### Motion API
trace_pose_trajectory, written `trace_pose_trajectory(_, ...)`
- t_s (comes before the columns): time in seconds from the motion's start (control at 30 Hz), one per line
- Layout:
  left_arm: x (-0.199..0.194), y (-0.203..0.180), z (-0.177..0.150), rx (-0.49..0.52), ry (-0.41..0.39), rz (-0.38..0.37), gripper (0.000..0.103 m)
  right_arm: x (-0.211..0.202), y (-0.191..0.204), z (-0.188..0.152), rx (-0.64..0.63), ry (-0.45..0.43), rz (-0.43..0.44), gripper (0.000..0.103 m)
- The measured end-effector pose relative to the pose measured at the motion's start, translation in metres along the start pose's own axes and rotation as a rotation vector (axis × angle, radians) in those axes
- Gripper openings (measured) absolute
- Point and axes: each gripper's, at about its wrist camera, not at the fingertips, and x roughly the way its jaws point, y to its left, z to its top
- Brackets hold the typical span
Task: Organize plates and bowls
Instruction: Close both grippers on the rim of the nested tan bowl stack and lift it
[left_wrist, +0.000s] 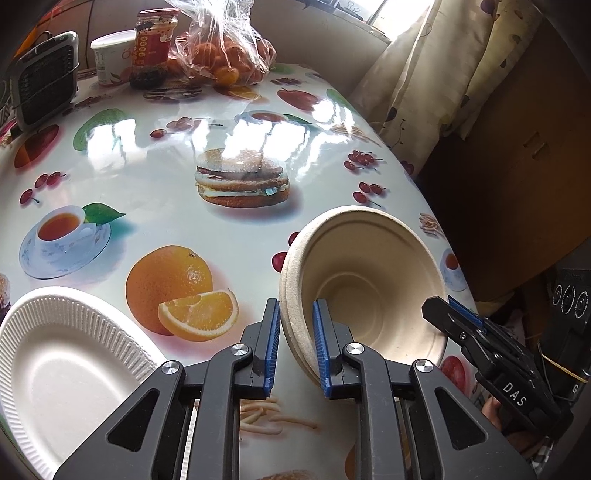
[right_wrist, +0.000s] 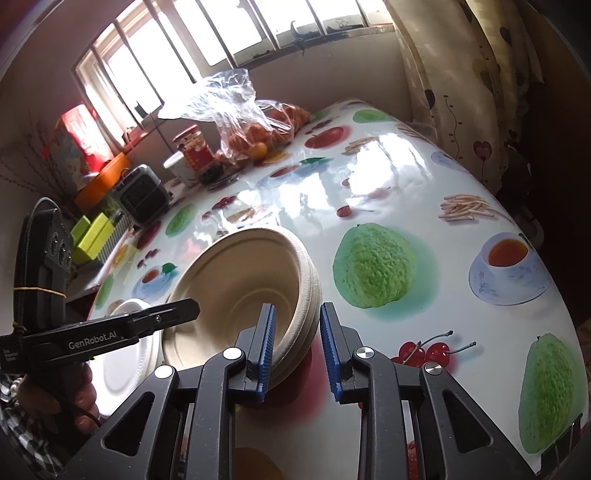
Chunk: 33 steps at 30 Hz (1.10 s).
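- The left gripper (left_wrist: 295, 345) has its blue-padded fingers (left_wrist: 272, 343) drawn in narrow on the near-left rim of the stack of bowls (left_wrist: 364, 284): one finger is outside the wall, the other inside the cavity, and the rim fills the gap between them.
- The right gripper (right_wrist: 297, 352) straddles the opposite rim the same way. Its left finger is inside the top bowl and its right finger outside; in the right wrist view a sliver of space shows beside the outer pad, so I judge it gripping, but contact on that side is not certain.
- Between the two sets of fingers the stack sits tipped, its mouth turned toward the cameras, near the desk (left_wrist: 229, 147) edge. Whether its far side touches the desk I cannot tell.
- The bowls are beige moulded pulp, matte and slightly rough, with several nested rims visible as ridged layers at the edge. They look light and a little flexible.
- A white fluted paper plate (left_wrist: 70, 365) lies flat just left of the left fingers, apart from the bowls; in the right wrist view it looks like more than one, stacked.
- Progress: bowls already nested together and plates gathered; placing the bowl stack seems to be what remains.
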Motion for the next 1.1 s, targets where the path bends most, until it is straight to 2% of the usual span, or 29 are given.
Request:
trace_pose_trajectory(0.73,-0.001,-0.002,0.001,0.002,-0.004,-0.002,0.019,0.001,-0.001,0.001,0.005,0.001,0.0,0.024)
trace_pose_trajectory(1.1,-0.013,-0.003,0.001,0.003,-0.032,-0.001,0.019,-0.001,0.0,0.007,-0.008,-0.009,0.004,0.024)
